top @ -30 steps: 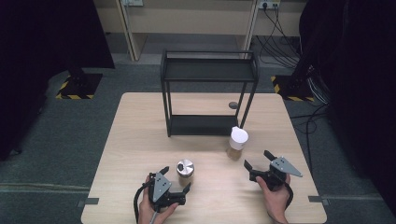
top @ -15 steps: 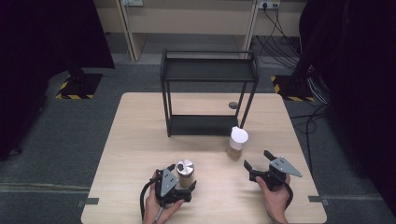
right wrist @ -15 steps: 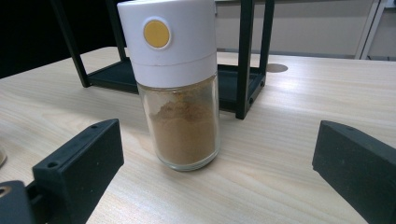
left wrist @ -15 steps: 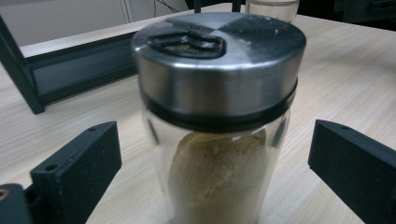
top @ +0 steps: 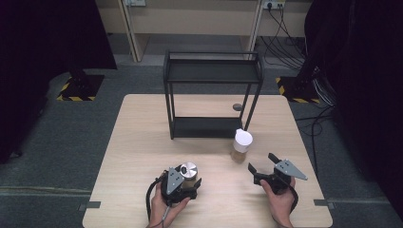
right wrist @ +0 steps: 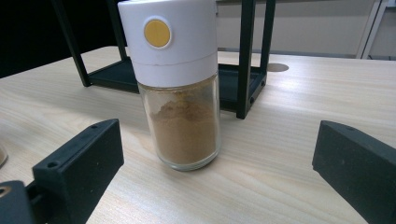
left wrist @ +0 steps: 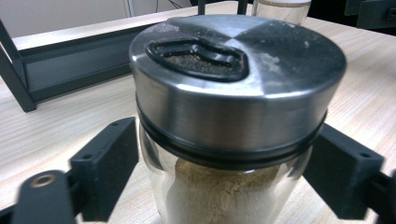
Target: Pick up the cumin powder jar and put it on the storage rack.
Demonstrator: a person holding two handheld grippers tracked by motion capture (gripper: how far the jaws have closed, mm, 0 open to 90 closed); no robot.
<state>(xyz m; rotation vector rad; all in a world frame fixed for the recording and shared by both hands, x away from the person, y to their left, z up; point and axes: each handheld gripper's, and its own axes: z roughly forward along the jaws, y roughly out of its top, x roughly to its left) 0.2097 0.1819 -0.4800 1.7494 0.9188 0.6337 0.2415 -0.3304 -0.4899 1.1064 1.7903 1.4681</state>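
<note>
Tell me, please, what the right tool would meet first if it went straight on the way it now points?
Most likely the white-capped jar of brown powder: it stands upright on the table, dead ahead between the open jaws of the right tool. The black rack stands behind it; the exact gap is unclear.

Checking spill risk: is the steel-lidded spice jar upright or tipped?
Upright: the steel-lidded spice jar stands on the table, lid on top, between the left tongs.

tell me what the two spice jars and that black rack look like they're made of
Metal-lidded jar: clear glass body, by the see-through wall over tan powder; brushed steel lid by its sheen; black insert, likely plastic.
White-capped jar: clear glass; matte white cap with a yellow dot, probably plastic.
Rack: thin matte black bars and shelves, apparently painted metal.
</note>
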